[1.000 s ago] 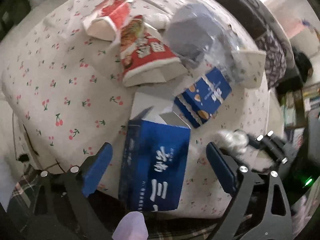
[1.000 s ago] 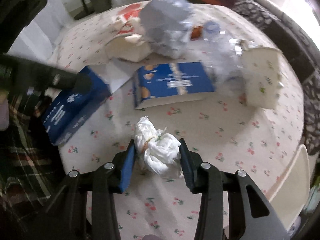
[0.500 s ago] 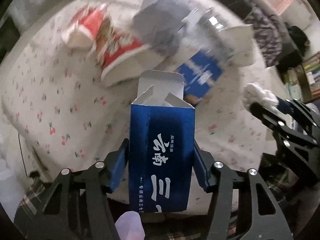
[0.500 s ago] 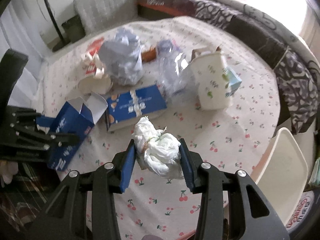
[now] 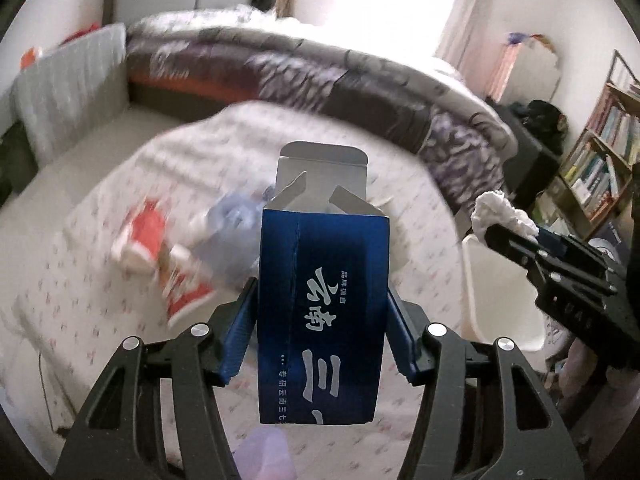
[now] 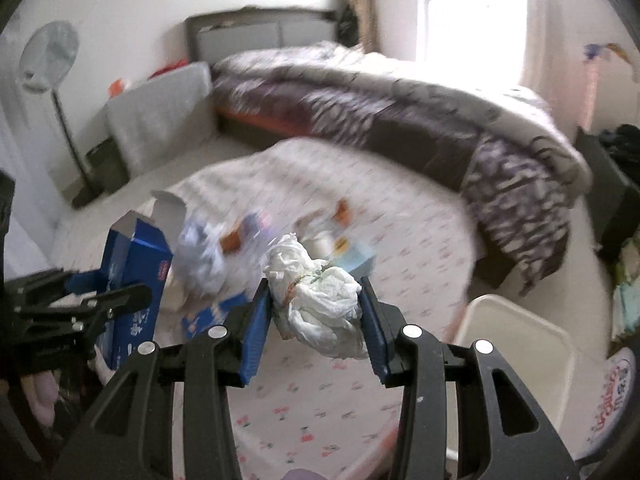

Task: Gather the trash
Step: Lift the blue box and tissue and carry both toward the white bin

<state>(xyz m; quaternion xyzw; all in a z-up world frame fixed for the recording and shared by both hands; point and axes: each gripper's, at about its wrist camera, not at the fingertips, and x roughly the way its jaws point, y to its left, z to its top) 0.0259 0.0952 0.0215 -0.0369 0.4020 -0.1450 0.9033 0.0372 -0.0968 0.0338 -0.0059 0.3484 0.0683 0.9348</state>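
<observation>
- My left gripper (image 5: 322, 332) was clamped on a tall blue box (image 5: 322, 312). Its blue fingers (image 5: 240, 338) pressed both sides of the box, and the box's top flaps stood open.
- My right gripper (image 6: 316, 312) squeezed a crumpled white wad (image 6: 316, 300) between its blue fingers (image 6: 256, 328). From the left camera I could see that wad (image 5: 502, 214) off to the right, up in the air.
- Both things were lifted above the round table (image 6: 400, 216). It wore a white cloth with little red cherries (image 6: 306, 436).
- More trash sat on the table: a red and white wrapper (image 5: 160, 252), a crinkled bluish bag (image 6: 200, 256), a flat blue box (image 6: 204, 318) and a small light blue box (image 6: 360, 260). They looked blurry.
- A white bin (image 6: 516, 344) stood on the floor just beside the table, on the right.
- Behind the table was a bed with a dark and white patterned blanket (image 6: 420, 116). A gray cushion (image 6: 160, 116) leaned near the bed's end.
- A standing fan (image 6: 48, 60) stood by the white wall on the left.
- A bright window (image 6: 476, 12) glowed at the back.
- A bookshelf (image 5: 600, 156) full of books stood on the far right.
</observation>
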